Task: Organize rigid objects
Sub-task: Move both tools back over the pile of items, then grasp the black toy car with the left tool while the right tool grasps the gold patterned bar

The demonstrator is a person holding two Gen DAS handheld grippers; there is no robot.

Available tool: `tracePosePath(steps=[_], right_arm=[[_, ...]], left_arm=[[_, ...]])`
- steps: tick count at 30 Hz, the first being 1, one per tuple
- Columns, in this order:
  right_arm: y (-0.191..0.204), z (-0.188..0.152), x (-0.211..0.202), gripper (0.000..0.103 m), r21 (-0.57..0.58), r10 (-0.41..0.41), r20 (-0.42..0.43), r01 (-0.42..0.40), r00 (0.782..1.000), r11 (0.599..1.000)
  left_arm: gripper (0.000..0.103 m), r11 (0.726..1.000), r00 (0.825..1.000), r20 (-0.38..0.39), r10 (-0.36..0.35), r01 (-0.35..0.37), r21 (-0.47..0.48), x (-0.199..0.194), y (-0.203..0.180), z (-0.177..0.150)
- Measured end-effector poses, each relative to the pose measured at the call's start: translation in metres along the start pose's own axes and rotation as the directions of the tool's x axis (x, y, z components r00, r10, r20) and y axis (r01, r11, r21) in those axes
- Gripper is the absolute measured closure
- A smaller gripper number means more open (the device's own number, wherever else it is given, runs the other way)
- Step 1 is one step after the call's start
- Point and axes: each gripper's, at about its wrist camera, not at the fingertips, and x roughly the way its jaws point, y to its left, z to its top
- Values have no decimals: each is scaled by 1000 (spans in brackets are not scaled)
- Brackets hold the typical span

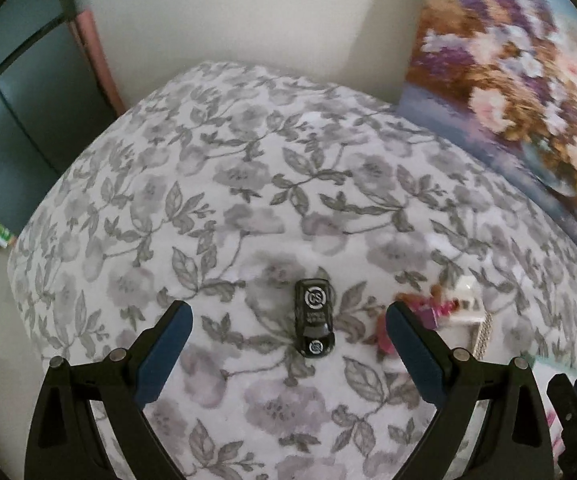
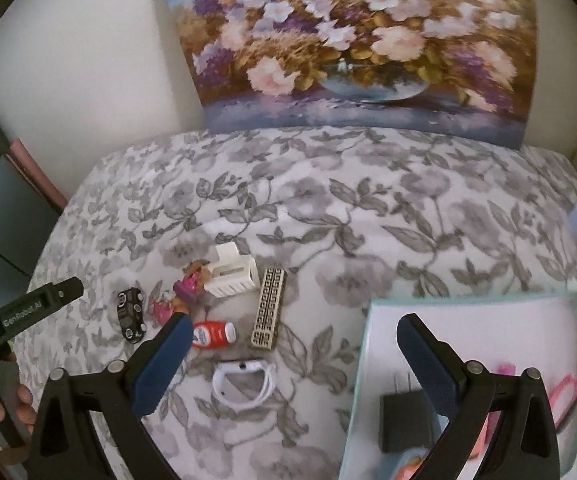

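A black toy car (image 1: pixel 314 323) lies on the floral cloth, just ahead of my open, empty left gripper (image 1: pixel 288 320), between its fingertips. In the right wrist view the car (image 2: pixel 130 314) lies at the left of a cluster: a pink doll figure (image 2: pixel 184 292), a white plastic holder (image 2: pixel 232 274), a patterned beige bar (image 2: pixel 269 313), a small red bottle (image 2: pixel 213 334) and a white wristband (image 2: pixel 244 386). My right gripper (image 2: pixel 294 328) is open and empty, above the cloth beside a teal-edged box (image 2: pixel 372 320) holding a black charger (image 2: pixel 404 420) and pink items (image 2: pixel 566 394).
A flower painting (image 2: pixel 352 40) leans against the wall behind the cloth-covered surface (image 2: pixel 368 220). The left gripper's body (image 2: pixel 24 312) shows at the left edge of the right wrist view. A dark cabinet (image 1: pixel 20 120) stands to the left.
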Motion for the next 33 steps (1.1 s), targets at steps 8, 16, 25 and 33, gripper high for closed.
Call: tracePosePath(steps=[8,16,25,33], right_arm=[[15,17,43,13,-49,-44,-112,38,993,998],[24,8,84,21,-60,-35,-185,25,982,998],[33,-1,118,43,-77,-61,-233,44,971,996],[39,-2,130,53,-103,-110,-213,90,971,991]], left_arm=[[6,999,999,-45,27,-25,38,36,-13,1],[11,999,991,-126,-39,40,2,77,-9,-12],[33,994,978,-177,-108,103,-35,99,-5,-18],[37,997,984,-162,-77,78,0,107,-13,-23]])
